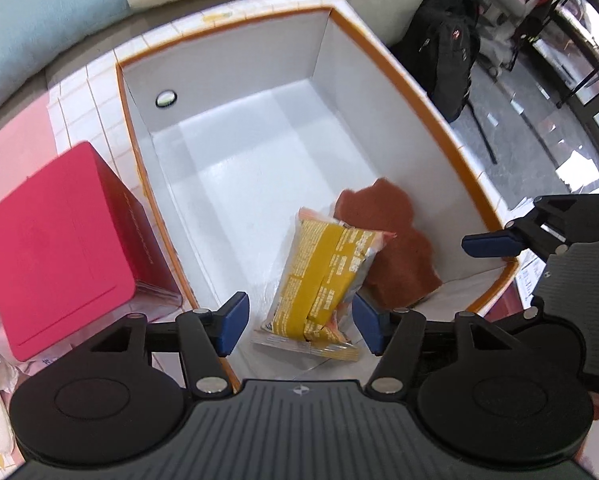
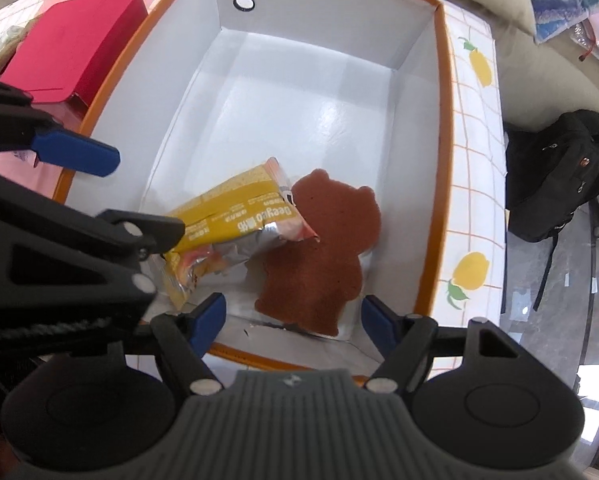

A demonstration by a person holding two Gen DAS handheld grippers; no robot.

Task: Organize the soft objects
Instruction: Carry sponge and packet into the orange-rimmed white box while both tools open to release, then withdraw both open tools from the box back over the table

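Note:
A yellow snack packet (image 1: 319, 276) and a flat brown bear-shaped soft piece (image 1: 391, 240) lie in the near end of a white box with an orange rim (image 1: 227, 68). My left gripper (image 1: 299, 320) hangs open over the packet, its blue pads on either side and not pressing it. My right gripper (image 2: 293, 316) is open above the brown bear piece (image 2: 323, 248), which lies flat beside the packet (image 2: 235, 216) in the box (image 2: 319, 12). Each gripper shows in the other's view: a blue fingertip (image 1: 491, 242) at the right, a blue fingertip (image 2: 75, 152) at the left.
A red box (image 1: 59, 248) stands left of the white box on a pink surface. A white gridded cloth with lemon prints (image 2: 475, 128) lies under the box. A black backpack (image 1: 443, 44) sits on the floor to the right. Light blue and cream cushions (image 1: 39, 20) lie beyond.

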